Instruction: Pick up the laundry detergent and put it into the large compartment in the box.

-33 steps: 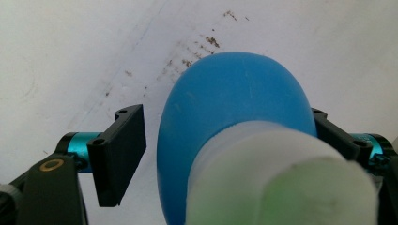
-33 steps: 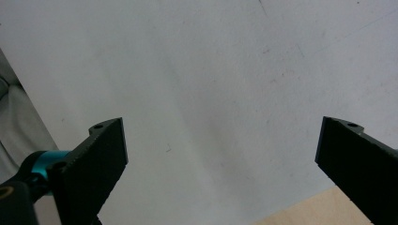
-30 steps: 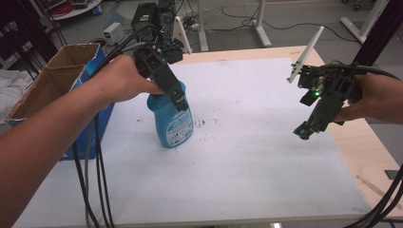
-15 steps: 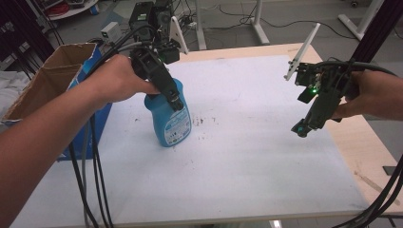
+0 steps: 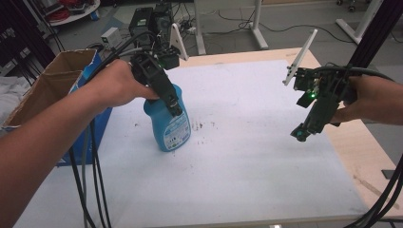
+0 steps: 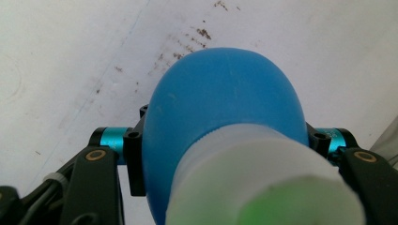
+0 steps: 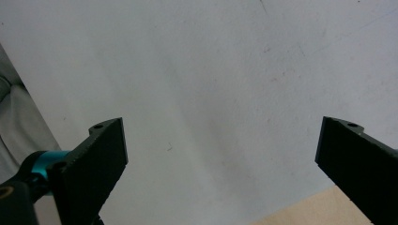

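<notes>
Blue bottle (image 5: 168, 123) upright on worktop (image 5: 247, 156), clamped by left gripper (image 5: 173, 107), jaws just closed; right gripper (image 5: 304, 133) jaws released, empty.

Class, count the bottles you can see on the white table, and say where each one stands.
1. A blue bottle stands upright on the left part of the white table, beside a cardboard box, gripped near its top by the left gripper. Nothing hints at hidden ones.

Even, soft overhead light; high view slightly grainy, close bottle cap (image 6: 263, 187) blurred.
</notes>
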The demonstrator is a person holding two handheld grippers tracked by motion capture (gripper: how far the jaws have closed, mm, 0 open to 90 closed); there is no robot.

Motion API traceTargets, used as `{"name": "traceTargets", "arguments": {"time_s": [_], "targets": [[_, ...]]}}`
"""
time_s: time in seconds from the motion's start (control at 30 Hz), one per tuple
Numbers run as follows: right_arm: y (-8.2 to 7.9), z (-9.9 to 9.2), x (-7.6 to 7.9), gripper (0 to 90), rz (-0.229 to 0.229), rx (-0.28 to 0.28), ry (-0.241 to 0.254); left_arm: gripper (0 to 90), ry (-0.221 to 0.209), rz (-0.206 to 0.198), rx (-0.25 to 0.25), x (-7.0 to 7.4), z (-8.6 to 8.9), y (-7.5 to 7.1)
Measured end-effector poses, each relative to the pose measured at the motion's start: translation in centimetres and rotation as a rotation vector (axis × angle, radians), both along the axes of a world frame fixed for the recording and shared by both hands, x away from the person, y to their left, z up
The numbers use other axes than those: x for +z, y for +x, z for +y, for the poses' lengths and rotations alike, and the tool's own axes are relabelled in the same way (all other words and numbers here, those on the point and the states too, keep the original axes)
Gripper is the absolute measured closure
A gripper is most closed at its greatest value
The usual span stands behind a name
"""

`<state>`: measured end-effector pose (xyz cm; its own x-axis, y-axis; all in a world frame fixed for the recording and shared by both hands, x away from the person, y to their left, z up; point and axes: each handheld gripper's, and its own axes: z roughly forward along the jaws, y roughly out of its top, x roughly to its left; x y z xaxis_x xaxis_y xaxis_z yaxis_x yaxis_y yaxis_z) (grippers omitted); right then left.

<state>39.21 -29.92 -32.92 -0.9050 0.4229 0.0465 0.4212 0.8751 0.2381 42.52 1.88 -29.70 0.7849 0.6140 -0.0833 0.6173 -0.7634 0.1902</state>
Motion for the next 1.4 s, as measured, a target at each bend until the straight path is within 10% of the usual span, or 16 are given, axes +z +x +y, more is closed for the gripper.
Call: {"name": "traceTargets", "arguments": {"time_s": [0.4,0.97,1.4], "targets": [[-0.2,-0.1,0.2,1.7,0.003,-0.001,0.008,38.2,-0.007,-0.014,-0.054,3.6,0.2,-1.1],[-0.4,0.0,0.3,1.7,0.005,0.002,0.011,38.1,0.002,-0.026,-0.351,10.7,3.1,-3.6],[-0.3,0.0,0.4,1.7,0.004,-0.002,0.017,38.2,-0.007,-0.053,-0.382,14.1,7.1,-4.2]]}}
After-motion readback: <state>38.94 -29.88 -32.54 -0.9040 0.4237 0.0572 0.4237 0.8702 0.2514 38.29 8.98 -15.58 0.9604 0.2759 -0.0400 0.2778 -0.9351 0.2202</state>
